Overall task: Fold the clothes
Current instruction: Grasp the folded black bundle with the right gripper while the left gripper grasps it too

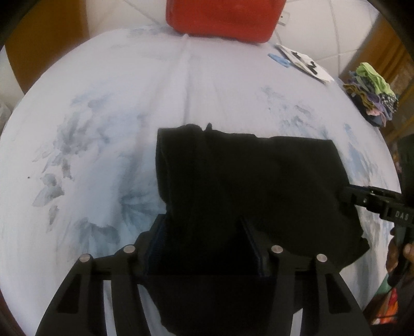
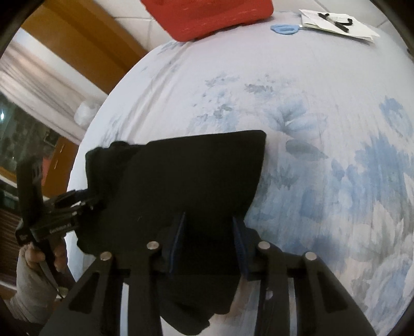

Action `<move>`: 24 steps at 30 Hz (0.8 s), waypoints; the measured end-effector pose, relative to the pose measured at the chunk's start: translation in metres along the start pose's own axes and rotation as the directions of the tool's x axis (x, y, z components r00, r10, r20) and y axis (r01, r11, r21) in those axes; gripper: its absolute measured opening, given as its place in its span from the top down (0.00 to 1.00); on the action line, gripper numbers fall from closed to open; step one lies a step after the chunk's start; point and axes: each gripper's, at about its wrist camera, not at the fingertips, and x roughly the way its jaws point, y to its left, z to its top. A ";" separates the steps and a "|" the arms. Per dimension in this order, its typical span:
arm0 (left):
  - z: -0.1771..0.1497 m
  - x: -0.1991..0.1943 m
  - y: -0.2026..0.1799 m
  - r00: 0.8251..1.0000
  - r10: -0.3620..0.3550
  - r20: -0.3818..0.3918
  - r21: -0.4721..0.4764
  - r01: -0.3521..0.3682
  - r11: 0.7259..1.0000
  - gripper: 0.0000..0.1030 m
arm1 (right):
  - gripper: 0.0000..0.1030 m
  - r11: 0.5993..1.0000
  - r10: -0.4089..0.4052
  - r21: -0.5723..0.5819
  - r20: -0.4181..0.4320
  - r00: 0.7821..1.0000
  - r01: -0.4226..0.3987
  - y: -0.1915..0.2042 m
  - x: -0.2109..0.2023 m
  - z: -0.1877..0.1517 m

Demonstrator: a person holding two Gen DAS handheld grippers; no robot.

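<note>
A black garment (image 1: 245,175) lies part-folded on a bed with a pale blue floral sheet (image 1: 103,129). Its near edge passes between the fingers of my left gripper (image 1: 204,224), whose jaws stand apart with cloth filling the gap. The right gripper (image 1: 346,193) meets the garment's right edge in the left wrist view. In the right wrist view the garment (image 2: 194,168) runs between the fingers of my right gripper (image 2: 209,224), and the left gripper (image 2: 85,201) is at the garment's left edge. Whether the pads pinch the cloth is hidden.
A red box (image 1: 222,18) sits at the far edge of the bed. White papers with black pens (image 2: 336,23) and a small blue object (image 2: 284,28) lie at the far right. A pile of colourful clothes (image 1: 372,93) is off the right side.
</note>
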 end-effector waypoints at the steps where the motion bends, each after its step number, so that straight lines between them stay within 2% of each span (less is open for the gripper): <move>1: 0.000 -0.001 -0.001 1.000 0.001 -0.003 -0.001 -0.001 1.000 0.49 | 0.66 1.000 -0.015 -0.019 0.002 1.000 0.015 0.003 0.001 0.001; 2: 0.000 -0.002 -0.003 1.000 0.001 -0.005 -0.003 -0.001 1.000 0.54 | 0.65 0.999 -0.032 -0.036 -0.002 0.999 0.032 0.006 0.002 0.001; 3: -0.001 -0.005 -0.006 1.000 0.004 -0.005 0.004 -0.004 1.000 0.63 | 0.65 0.997 -0.059 -0.057 -0.015 0.998 0.058 0.011 0.003 0.000; 5: -0.004 -0.010 -0.014 1.000 0.025 0.002 0.035 -0.025 0.999 0.66 | 0.69 0.995 -0.070 -0.079 -0.060 0.996 0.065 0.018 0.003 -0.003; 8: -0.003 -0.005 -0.013 0.999 0.033 -0.011 0.038 -0.033 0.999 0.66 | 0.70 0.991 -0.092 -0.107 -0.065 0.994 0.084 0.018 0.002 -0.008; 10: -0.001 -0.001 -0.008 1.000 0.018 -0.017 0.014 -0.017 1.000 0.58 | 0.70 0.993 -0.094 -0.080 -0.060 0.994 0.089 0.014 0.001 -0.005; 13: 0.001 0.002 -0.004 1.000 -0.002 -0.014 -0.001 0.002 1.000 0.55 | 0.66 0.988 -0.120 -0.107 -0.051 0.991 0.114 0.019 0.003 -0.003; 15: 0.001 0.003 -0.003 1.000 -0.002 -0.018 0.004 0.002 1.000 0.54 | 0.63 0.976 -0.156 -0.158 -0.039 0.987 0.148 0.026 0.006 -0.004; 18: 0.001 0.003 -0.003 1.000 0.000 -0.024 0.002 0.000 1.000 0.54 | 0.63 0.968 -0.203 -0.157 -0.030 0.979 0.196 0.027 0.003 -0.006; 20: 0.001 0.003 -0.004 1.000 0.001 -0.025 0.001 -0.001 1.000 0.54 | 0.61 0.968 -0.216 -0.132 -0.005 0.976 0.213 0.021 -0.001 -0.008; 22: 0.001 0.004 -0.004 1.000 0.005 -0.022 0.001 -0.005 1.000 0.54 | 0.54 0.971 -0.209 -0.118 -0.003 0.978 0.207 0.016 -0.001 -0.007; 24: 0.000 0.004 -0.005 1.000 0.008 -0.021 0.003 -0.008 1.000 0.54 | 0.53 0.971 -0.203 -0.128 0.006 0.979 0.202 0.018 0.002 -0.007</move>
